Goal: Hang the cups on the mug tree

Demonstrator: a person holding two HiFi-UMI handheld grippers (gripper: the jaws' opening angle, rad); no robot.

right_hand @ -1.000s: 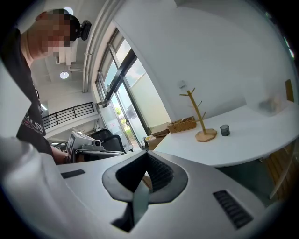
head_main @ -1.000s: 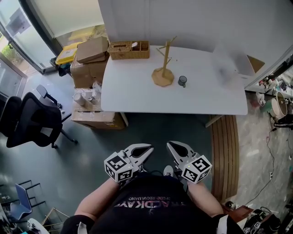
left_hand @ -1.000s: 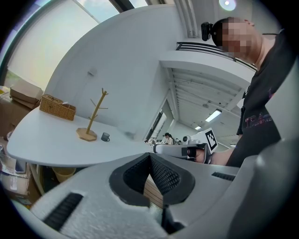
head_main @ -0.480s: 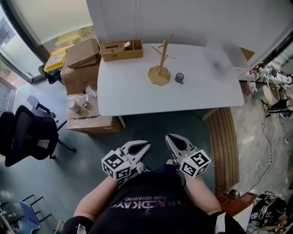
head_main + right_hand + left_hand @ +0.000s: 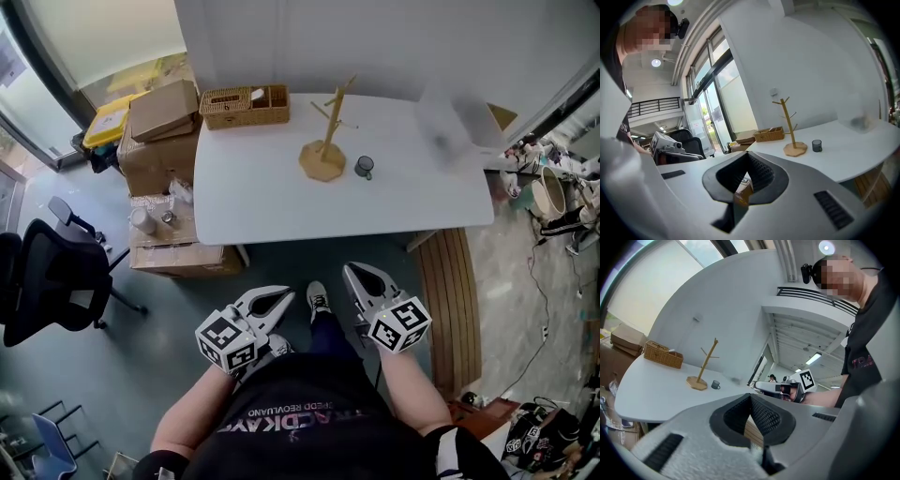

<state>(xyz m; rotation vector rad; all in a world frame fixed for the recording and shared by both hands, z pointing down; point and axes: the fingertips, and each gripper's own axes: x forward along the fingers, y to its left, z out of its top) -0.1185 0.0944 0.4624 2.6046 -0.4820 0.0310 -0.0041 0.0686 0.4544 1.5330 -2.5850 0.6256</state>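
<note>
A wooden mug tree [image 5: 324, 150] stands on the white table [image 5: 281, 202], far ahead of me. Just right of its base sits one small dark cup [image 5: 363, 167]; the pegs are bare. My left gripper [image 5: 281, 296] and right gripper [image 5: 352, 273] hang low in front of my body, well short of the table edge, both shut with nothing between the jaws. In the left gripper view the mug tree [image 5: 701, 374] and cup [image 5: 715, 385] are small and distant. The right gripper view also shows the mug tree [image 5: 790, 125] and the cup [image 5: 816, 146].
A wicker basket [image 5: 244, 106] sits at the table's back left corner. Cardboard boxes [image 5: 159, 141] are stacked left of the table, with a black office chair [image 5: 52, 281] further left. A slatted wooden bench [image 5: 450, 300] runs along the right. My shoe [image 5: 317, 300] shows between the grippers.
The view has shifted as I step: the table sits a little higher and further left in the head view, and a shoe now shows between the grippers. Both grippers stay shut.
</note>
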